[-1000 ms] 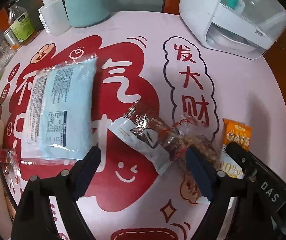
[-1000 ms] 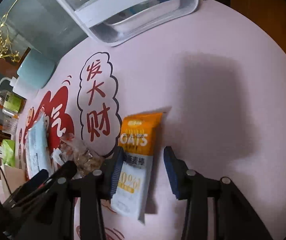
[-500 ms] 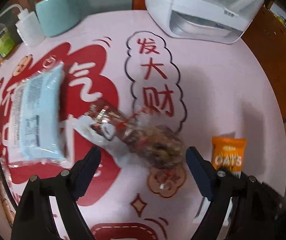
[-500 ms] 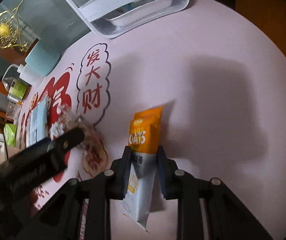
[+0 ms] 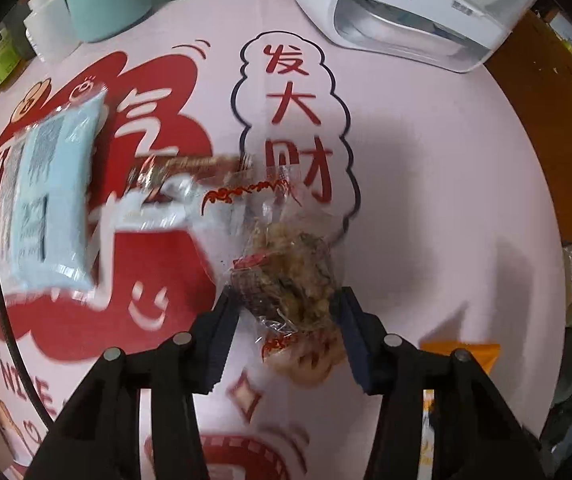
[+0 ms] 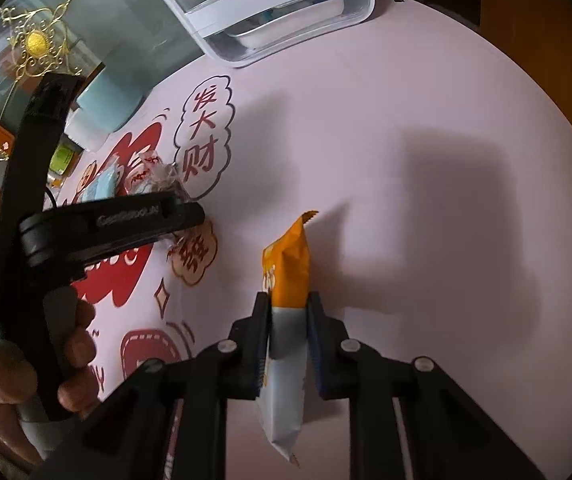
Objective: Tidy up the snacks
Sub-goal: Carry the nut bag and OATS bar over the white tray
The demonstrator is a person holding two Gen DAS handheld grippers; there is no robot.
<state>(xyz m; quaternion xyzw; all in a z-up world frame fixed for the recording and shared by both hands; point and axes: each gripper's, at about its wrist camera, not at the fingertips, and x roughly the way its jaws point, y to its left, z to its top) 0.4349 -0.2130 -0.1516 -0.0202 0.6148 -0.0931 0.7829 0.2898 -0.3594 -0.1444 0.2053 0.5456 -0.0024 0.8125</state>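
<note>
White lidded box (image 6: 270,12) at the table's (image 6: 425,92) far edge holds a metal tray. Right gripper (image 6: 287,320) fingers closing on the oat bar (image 6: 286,272), long axis along them, orange end away. Left gripper (image 5: 286,300) fingers closing on the clear snack bag (image 5: 286,272); blue pack (image 5: 46,196) lies left.

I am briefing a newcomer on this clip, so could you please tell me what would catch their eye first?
Each gripper is closing on a snack: the right gripper pinches an orange-and-white oat bar packet upright above the pink tablecloth with red cartoon print, and the left gripper clamps a clear wrapper of brown crumbly snack. To the left lies a pale blue plastic pack.
</note>
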